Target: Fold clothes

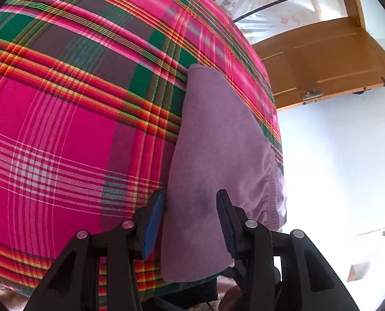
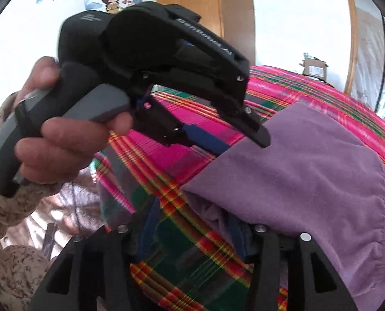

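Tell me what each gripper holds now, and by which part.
Left gripper straddles the purple garment's edge; whether it pinches cannot be told. Right gripper is open and holds nothing.

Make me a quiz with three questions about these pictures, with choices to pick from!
1. Where does the cloth lie?
A. on the checked blanket
B. on the floor
C. on a chair

2. What colour is the cloth?
A. yellow
B. purple
C. white

3. How are the right gripper's fingers?
A. spread apart
B. squeezed together
C. holding a cup

Answers:
1 A: the cloth rests on the checked blanket.
2 B: it looks purple in both views.
3 A: the right gripper has its fingers wide apart, with the blanket showing between them.
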### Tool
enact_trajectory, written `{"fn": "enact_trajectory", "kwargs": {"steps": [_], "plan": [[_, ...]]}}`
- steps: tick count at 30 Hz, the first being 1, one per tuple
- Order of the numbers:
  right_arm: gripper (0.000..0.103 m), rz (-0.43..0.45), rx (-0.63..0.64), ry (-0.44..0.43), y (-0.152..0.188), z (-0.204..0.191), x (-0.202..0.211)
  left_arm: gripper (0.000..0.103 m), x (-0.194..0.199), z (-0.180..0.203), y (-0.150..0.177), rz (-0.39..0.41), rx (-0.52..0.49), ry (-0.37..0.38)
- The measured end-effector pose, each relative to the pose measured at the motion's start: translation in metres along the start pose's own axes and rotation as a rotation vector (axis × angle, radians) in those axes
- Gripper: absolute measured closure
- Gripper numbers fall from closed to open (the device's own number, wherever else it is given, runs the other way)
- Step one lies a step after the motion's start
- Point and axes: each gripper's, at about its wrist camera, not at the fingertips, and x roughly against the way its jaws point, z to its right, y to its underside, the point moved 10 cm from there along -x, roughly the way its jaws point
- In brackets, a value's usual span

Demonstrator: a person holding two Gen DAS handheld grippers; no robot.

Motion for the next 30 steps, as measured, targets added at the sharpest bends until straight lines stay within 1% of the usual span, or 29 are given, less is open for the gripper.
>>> {"fn": "enact_trajectory", "kwargs": {"steps": [3,6,8,12,14,18,20,22,24,26,28,30], "plan": [[0.056,0.018,-0.021,-0.006,0.0,0.006,0.009,0.059,-0.002,0.002,-0.002,-0.002,-0.002,-0.003],[0.056,0.051,-0.044,0.007,-0.006,0.011,0.012,0.059,-0.003,0.003,-0.003,-0.003,0.002,-0.005],[0.056,0.037,-0.045,-0.005,-0.006,0.008,0.006,0.059,-0.004,0.005,-0.004,-0.006,-0.001,-0.006],[0.055,0.024,-0.006,0.014,-0.006,0.001,-0.004,0.059,-0.002,0.003,-0.004,-0.006,-0.007,-0.007],[0.055,0.038,-0.003,-0.006,-0.01,-0.002,0.001,0.059,0.001,-0.001,-0.005,-0.003,-0.003,-0.005],[0.055,0.061,-0.113,-0.112,-0.02,-0.002,0.002,0.059,0.002,-0.002,-0.005,-0.003,-0.004,0.001],[0.055,0.03,-0.157,-0.139,-0.017,-0.005,-0.005,0.059,0.002,-0.002,-0.004,-0.005,-0.006,0.004],[0.055,0.038,-0.148,-0.144,-0.016,-0.006,-0.002,0.059,0.003,-0.004,-0.003,-0.006,-0.004,0.003],[0.055,0.053,-0.179,-0.172,-0.018,-0.003,0.004,0.059,0.002,-0.005,-0.003,-0.006,0.004,0.007],[0.055,0.077,-0.238,-0.214,-0.022,0.001,0.008,0.059,0.002,-0.005,-0.002,-0.008,0.004,0.012],[0.054,0.068,-0.276,-0.236,-0.024,-0.004,0.004,0.059,0.002,-0.005,0.0,-0.01,0.0,0.015],[0.053,0.073,-0.284,-0.245,-0.023,-0.009,0.004,0.059,0.001,-0.005,0.0,-0.01,-0.002,0.018]]}}
